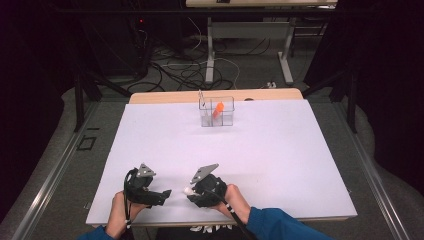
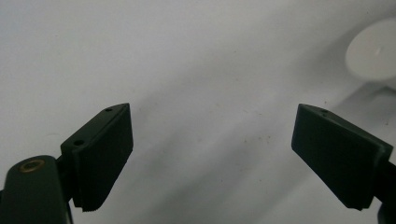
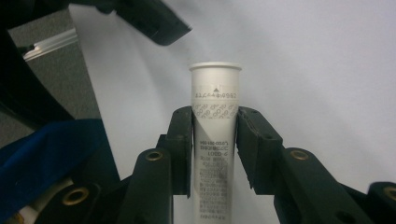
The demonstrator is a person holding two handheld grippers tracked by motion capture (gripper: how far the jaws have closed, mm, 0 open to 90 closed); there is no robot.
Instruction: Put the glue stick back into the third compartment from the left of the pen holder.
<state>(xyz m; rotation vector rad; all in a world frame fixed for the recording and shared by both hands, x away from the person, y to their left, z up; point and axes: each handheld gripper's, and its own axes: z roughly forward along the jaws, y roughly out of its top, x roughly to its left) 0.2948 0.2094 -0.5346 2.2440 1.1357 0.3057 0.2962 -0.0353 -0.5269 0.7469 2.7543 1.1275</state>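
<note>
Progress: white tube [image 3: 215, 140] picked up; I judge carrying it to the clear rack [image 1: 216, 112] at twelve o'clock on the desk [image 1: 280, 150] is left.
Left hand-held gripper [image 2: 212, 140]: mine, jaws apart, nothing between them.
Tube: its cap end at my left gripper's two o'clock, just beside it.
Right hand-held gripper [image 3: 215, 135]: clamped on the tube, cap pointing to twelve o'clock beyond the pads.

The white tube [image 3: 215, 140] carries small printed lines, a little triangle mark and a repeated pattern, all too blurred and turned to read; nothing else bears writing.
</note>
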